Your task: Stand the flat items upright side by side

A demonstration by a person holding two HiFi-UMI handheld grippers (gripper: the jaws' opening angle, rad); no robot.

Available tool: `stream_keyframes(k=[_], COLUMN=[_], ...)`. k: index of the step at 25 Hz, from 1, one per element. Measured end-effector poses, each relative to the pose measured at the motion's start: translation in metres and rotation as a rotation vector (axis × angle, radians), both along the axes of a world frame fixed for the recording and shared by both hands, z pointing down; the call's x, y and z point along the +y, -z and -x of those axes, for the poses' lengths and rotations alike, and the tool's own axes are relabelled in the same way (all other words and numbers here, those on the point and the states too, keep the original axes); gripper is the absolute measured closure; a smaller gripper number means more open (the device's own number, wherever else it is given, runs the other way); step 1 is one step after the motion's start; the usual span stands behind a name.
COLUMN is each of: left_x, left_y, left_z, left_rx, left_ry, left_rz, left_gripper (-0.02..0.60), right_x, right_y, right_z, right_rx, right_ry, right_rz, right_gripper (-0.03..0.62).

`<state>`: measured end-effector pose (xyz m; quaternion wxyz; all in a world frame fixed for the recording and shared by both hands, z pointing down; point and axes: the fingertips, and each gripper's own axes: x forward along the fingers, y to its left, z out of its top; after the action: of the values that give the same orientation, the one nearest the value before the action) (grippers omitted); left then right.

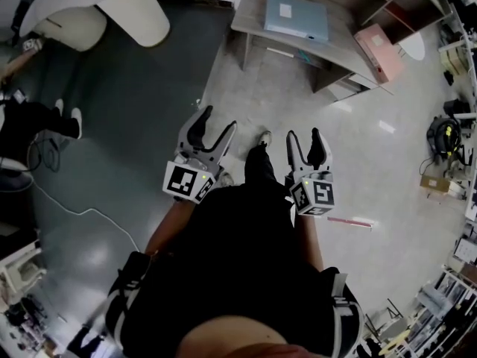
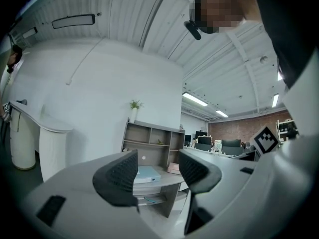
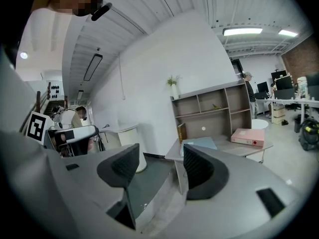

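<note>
Though flat, folder [image 1: 296, 15] (blue) beyond gripper [image 1: 220, 118].

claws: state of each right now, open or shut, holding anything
left claw: open, nothing between its jaws
right claw: open, nothing between its jaws

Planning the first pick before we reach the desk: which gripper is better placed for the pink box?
Right, probably. The pink box lies flat at the right end of the desk, nearer the right gripper; the left gripper is farther over. Both are open, empty, short of the desk.
</note>
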<state>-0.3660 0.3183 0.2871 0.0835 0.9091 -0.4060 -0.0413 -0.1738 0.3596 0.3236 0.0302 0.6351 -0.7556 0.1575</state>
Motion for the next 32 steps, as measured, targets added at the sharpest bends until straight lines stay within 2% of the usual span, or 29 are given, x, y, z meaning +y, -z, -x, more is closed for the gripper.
stream_keyframes(k=[9,18,26,32], left_x=[-0.107,-0.201,-0.249,-0.295], left_y=[0.008,0.011,-0.006,-0.027], left_z=[-0.069,-0.138,-0.172,-0.187], left_rx=[0.009,-0.004,-0.022,-0.012], left_ry=[0.011,0.048,0.075,0.064], left_rz=[0.015,0.026,0.069,0.108], left_gripper=[0.333,0.333,0.333,0.333], right_x=[-0.108,-0.197,-0.251,-0.295], right_y=[0.007,-0.009,-0.030,-0.052], right_z=[-0.066,-0.133,-0.174,-0.185], right_rx=[0.008,-0.013,-0.027,-0.041], right_ry=[0.031,0.071,0.089,0.092], right_rz=[0.021,0.074,0.112,0.158], right_gripper=[0.312,0.312,0.312,0.312])
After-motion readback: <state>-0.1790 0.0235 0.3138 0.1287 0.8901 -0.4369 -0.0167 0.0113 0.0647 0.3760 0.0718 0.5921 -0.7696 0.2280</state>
